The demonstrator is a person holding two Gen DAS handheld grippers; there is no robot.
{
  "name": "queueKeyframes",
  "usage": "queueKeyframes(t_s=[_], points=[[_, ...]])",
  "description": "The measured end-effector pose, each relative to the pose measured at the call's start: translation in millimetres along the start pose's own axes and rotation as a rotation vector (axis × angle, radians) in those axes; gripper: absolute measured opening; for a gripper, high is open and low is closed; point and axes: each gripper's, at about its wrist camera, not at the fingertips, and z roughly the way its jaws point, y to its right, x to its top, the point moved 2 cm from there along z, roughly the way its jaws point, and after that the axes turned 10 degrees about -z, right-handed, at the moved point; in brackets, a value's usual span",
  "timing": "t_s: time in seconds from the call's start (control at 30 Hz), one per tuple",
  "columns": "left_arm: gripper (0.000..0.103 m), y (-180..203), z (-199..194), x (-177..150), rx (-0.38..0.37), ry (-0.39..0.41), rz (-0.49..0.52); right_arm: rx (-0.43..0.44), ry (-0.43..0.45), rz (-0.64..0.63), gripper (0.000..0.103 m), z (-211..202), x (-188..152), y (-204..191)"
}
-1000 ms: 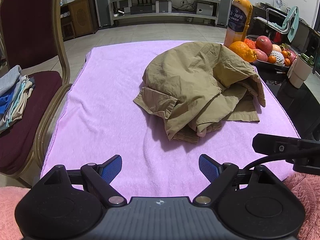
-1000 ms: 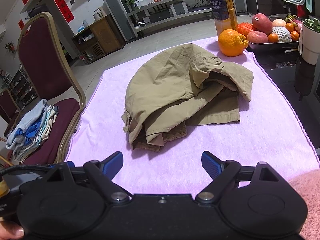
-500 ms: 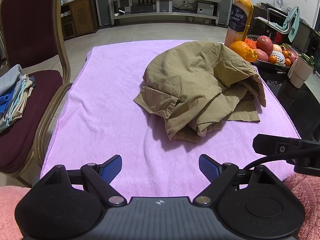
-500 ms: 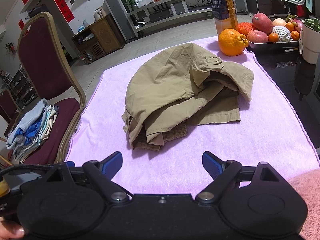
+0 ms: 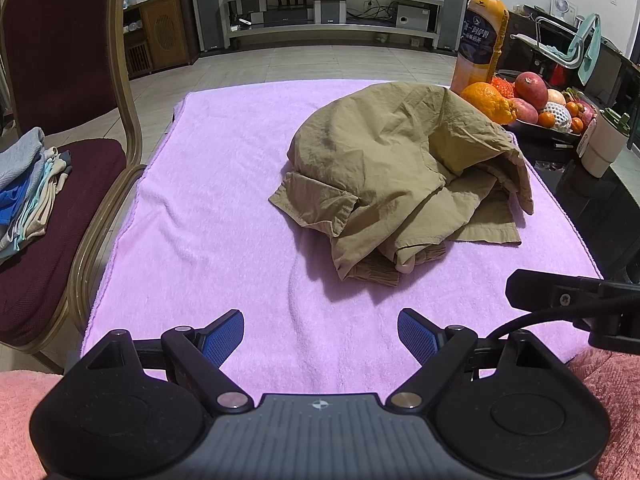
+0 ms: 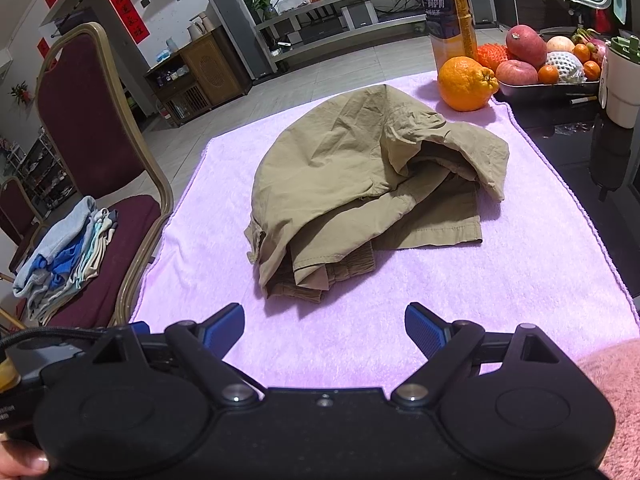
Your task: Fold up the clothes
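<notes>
A crumpled khaki garment (image 5: 400, 176) lies in a heap on the pink towel (image 5: 224, 216) that covers the table; it also shows in the right wrist view (image 6: 360, 184) on the same towel (image 6: 440, 304). My left gripper (image 5: 320, 334) is open and empty, hovering over the towel's near edge, short of the garment. My right gripper (image 6: 324, 330) is open and empty too, also near the front edge, apart from the garment. The right gripper's body (image 5: 576, 300) shows at the right of the left wrist view.
A maroon chair (image 5: 60, 184) at the left holds a stack of folded clothes (image 5: 28, 192), also in the right wrist view (image 6: 64, 256). At the far right stand a juice bottle (image 5: 482, 36), a large orange (image 5: 486, 100), a fruit tray (image 5: 548, 110) and a white cup (image 5: 602, 146).
Almost nothing: both grippers stay open and hover near the front edge, with only a slight drift of the views. The garment has not moved.
</notes>
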Motion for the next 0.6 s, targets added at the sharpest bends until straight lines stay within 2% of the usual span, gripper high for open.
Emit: queueKeyframes(t_s=[0.6], points=[[0.086, -0.3, 0.4, 0.4, 0.003, -0.007, -0.002, 0.004, -0.006, -0.001, 0.088, 0.7, -0.1, -0.6]])
